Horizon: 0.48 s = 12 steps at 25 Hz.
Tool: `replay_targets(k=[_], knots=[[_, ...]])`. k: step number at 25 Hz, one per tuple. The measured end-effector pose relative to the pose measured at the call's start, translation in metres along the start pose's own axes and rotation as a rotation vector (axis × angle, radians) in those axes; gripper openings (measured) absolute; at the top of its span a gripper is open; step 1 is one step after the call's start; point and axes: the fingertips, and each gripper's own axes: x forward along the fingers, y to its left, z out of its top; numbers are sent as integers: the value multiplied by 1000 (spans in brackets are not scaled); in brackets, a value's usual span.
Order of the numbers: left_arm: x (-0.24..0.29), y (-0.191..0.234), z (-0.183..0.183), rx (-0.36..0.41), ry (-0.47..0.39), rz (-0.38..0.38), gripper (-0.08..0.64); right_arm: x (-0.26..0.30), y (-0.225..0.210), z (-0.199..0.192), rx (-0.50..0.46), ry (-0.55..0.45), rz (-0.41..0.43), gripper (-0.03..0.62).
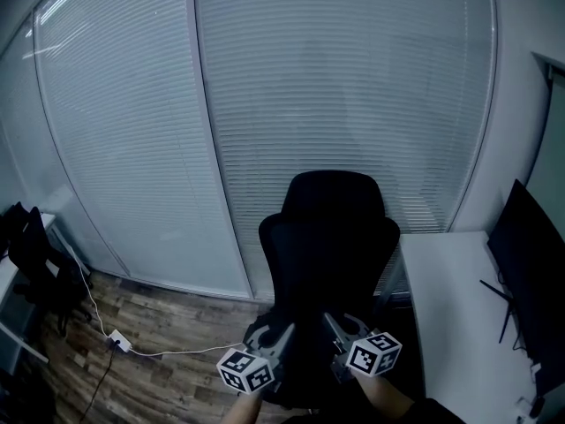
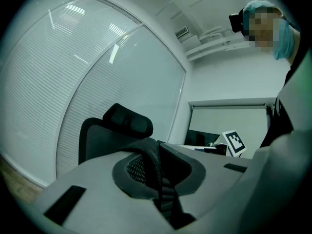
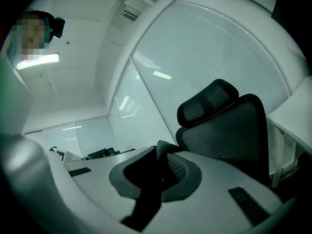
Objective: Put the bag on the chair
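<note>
Grip: left gripper (image 1: 282, 338), right gripper (image 1: 331, 325), jaws clamped on black bag strap (image 2: 150, 156) | bag (image 1: 305, 374) probably the dark mass, 6 o'clock, before chair (image 1: 328, 237) | desk (image 1: 441, 290) 3 o'clock | cable (image 1: 132, 347) 8 o'clock

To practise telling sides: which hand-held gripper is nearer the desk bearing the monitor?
The right hand-held gripper, beside that desk; the left hand-held gripper is toward the wood floor.

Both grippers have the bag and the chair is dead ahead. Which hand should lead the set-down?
Right, narrowly. Both are shut on a black bag strap, but in the head view the right gripper sits in line with the chair, while the left gripper is off toward its left edge.
</note>
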Motion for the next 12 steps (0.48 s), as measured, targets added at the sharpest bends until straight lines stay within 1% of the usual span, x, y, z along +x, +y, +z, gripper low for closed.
replay_targets(k=[5,12], knots=[[32,25,8,11,-18,56,44,30,-29,15,-4,23,46,52],[61,52,16,33,-39,131,44,65,-53,28,-1,49,116,52]])
